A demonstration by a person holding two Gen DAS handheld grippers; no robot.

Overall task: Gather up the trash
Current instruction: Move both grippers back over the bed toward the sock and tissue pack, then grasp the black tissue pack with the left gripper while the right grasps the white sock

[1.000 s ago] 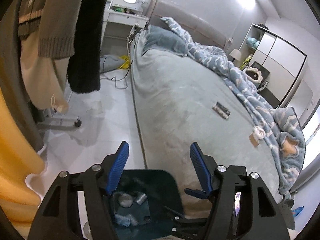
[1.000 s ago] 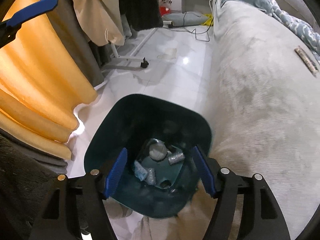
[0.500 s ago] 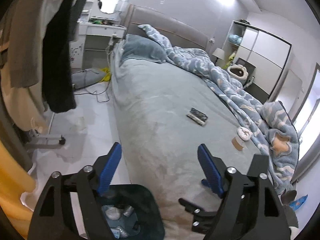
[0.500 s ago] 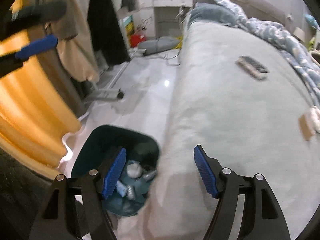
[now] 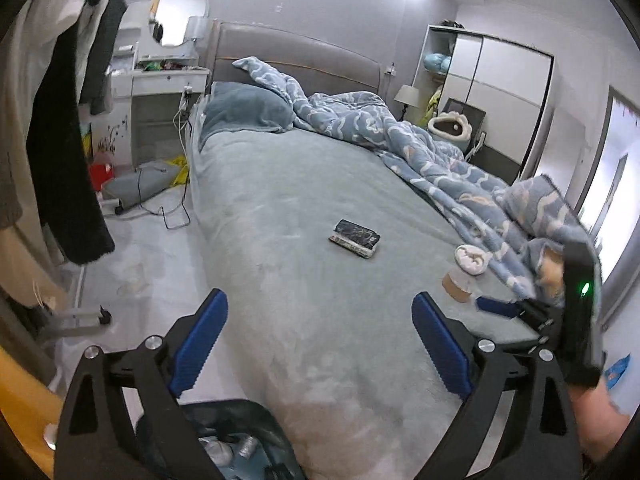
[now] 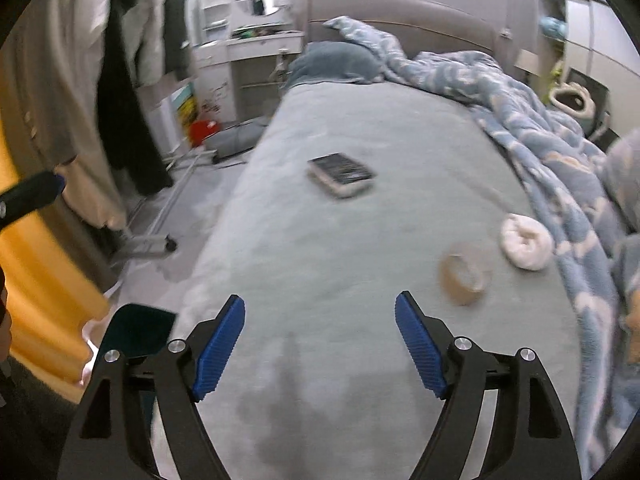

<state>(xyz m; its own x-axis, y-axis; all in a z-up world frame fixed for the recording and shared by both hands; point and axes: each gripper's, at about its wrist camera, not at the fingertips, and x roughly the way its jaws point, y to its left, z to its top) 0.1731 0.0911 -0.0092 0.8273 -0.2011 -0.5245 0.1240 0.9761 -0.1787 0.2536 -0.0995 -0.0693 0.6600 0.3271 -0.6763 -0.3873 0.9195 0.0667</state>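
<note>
Grey bed (image 6: 360, 240) carries a dark packet (image 6: 340, 174), tape roll (image 6: 464, 278) and white wad (image 6: 526, 242). Both grippers, left (image 5: 320, 344) and right (image 6: 320, 344), hover with jaws wide, empty.

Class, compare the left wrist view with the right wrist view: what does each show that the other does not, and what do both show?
Only the left wrist view shows crumpled trash inside the bin, plus the white wardrobe. Only the right wrist view shows the orange curtain at length beside the bin, whose inside looks dark. Both show the bed, the dark flat packet, the brown cup-like item, the white roll, and an open, empty gripper: left gripper, right gripper.
</note>
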